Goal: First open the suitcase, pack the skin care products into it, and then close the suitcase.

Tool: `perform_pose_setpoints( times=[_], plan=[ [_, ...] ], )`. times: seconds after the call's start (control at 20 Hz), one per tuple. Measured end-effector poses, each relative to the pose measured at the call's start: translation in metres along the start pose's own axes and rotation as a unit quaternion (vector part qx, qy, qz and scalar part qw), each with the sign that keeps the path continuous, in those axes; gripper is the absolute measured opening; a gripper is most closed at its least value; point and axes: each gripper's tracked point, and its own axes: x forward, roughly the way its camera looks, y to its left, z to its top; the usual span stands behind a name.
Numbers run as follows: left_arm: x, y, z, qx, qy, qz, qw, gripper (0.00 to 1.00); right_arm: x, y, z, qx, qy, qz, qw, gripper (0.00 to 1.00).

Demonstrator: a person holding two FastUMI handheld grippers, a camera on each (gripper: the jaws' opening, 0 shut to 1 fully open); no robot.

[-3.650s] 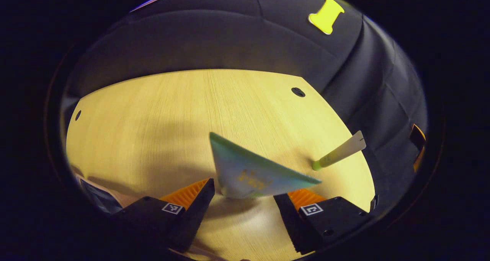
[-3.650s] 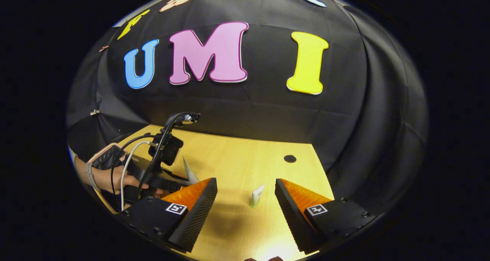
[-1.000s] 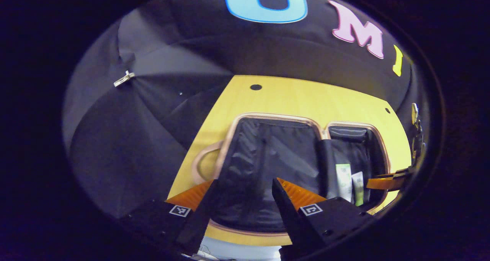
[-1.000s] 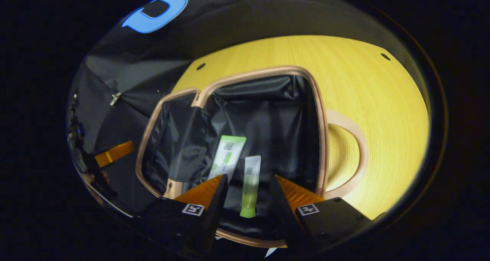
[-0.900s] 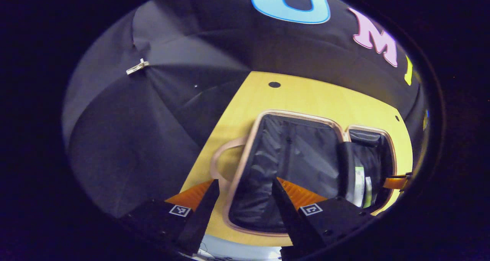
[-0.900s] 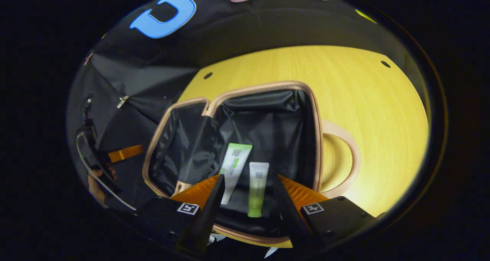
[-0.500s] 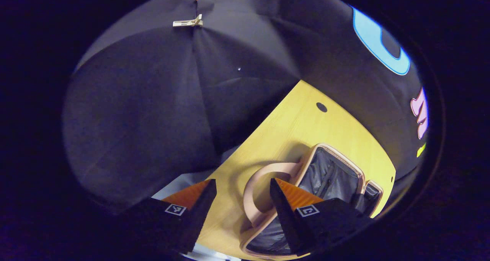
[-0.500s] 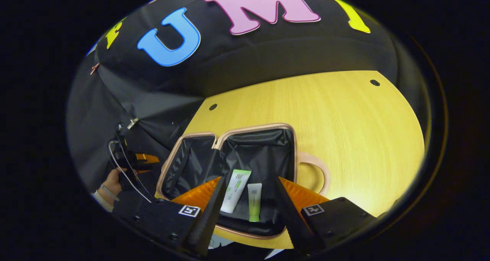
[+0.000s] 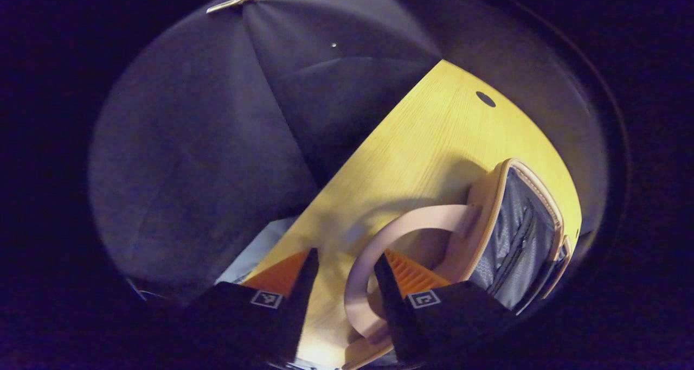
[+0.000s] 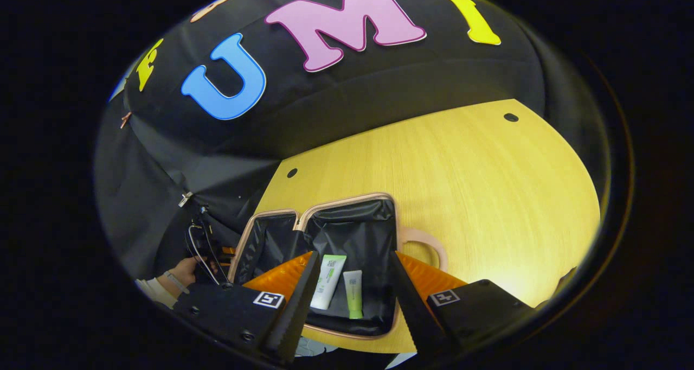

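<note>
My left gripper (image 9: 341, 264) is nearest the work: its jaws stand apart, holding nothing, and the pale handle loop (image 9: 379, 240) of the suitcase (image 9: 490, 207) curves right at them, its band passing just in front of one finger while the other finger sits over bare table (image 9: 412, 142). The loop's long axis runs from the jaws up toward the case rim, so to close the case, I judge the next move is to pinch that band and swing this half over. Whether the band lies between the fingers or just beside them I cannot tell.

My right gripper (image 10: 352, 283) hangs higher and farther back, jaws also apart and empty. Below it the other half of the suitcase lies open with 2 tubes side by side on the lining: a white-and-green tube (image 10: 328, 275) and a smaller green tube (image 10: 353, 294). Farther left there, a person's hand (image 10: 183, 272) shows. Nothing stands in the lid's path.
</note>
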Motion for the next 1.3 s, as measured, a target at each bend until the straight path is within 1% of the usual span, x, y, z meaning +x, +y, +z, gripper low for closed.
perform_pose_setpoints(
  times=[0.1,0.2,0.25,0.35,0.45,0.55,0.65,0.75,0.8,0.95,1.0,1.15,1.25,1.3],
  plan=[
    [-0.008,-0.003,0.000,0.037,0.002,0.012,0.999,0.22,-0.008,-0.003,0.005,0.001,-0.008,0.001,1.000,0.81],
    [-0.016,-0.006,0.005,0.068,-0.007,0.004,0.998,0.17,-0.017,-0.006,0.011,-0.003,-0.021,0.002,1.000,0.81],
    [-0.026,-0.011,0.005,0.078,-0.010,-0.012,0.997,0.16,-0.023,-0.009,0.014,-0.007,-0.026,0.001,1.000,0.81],
    [-0.046,-0.017,0.011,0.084,-0.022,-0.030,0.996,0.13,-0.031,-0.012,0.021,-0.021,-0.040,0.003,0.999,0.81],
    [-0.080,-0.029,0.024,0.086,-0.052,-0.049,0.994,0.09,-0.038,-0.013,0.028,-0.037,-0.050,0.006,0.998,0.81],
    [-0.117,-0.046,0.033,0.094,-0.082,-0.068,0.990,0.08,-0.044,-0.012,0.036,-0.049,-0.063,0.012,0.997,0.81],
    [-0.158,-0.067,0.038,0.126,-0.117,-0.088,0.981,0.08,-0.050,-0.010,0.046,-0.057,-0.073,0.019,0.996,0.81],
    [-0.207,-0.094,0.042,0.166,-0.152,-0.115,0.967,0.08,-0.057,-0.006,0.056,-0.061,-0.084,0.028,0.994,0.81],
    [-0.231,-0.111,0.041,0.180,-0.166,-0.135,0.960,0.07,-0.060,-0.006,0.061,-0.065,-0.090,0.030,0.993,0.81],
    [-0.298,-0.172,0.030,0.201,-0.195,-0.208,0.937,0.08,-0.069,-0.012,0.076,-0.091,-0.113,0.027,0.989,0.81],
    [-0.314,-0.195,0.022,0.212,-0.198,-0.233,0.928,0.08,-0.073,-0.014,0.081,-0.098,-0.120,0.027,0.988,0.81],
    [-0.340,-0.258,-0.006,0.256,-0.214,-0.282,0.900,0.07,-0.081,-0.016,0.087,-0.093,-0.132,0.029,0.986,0.81],
    [-0.358,-0.309,-0.035,0.274,-0.203,-0.335,0.878,0.08,-0.086,-0.017,0.089,-0.086,-0.136,0.030,0.987,0.81],
    [-0.363,-0.336,-0.051,0.286,-0.192,-0.368,0.864,0.07,-0.088,-0.018,0.090,-0.086,-0.139,0.027,0.986,0.81]
  ],
)
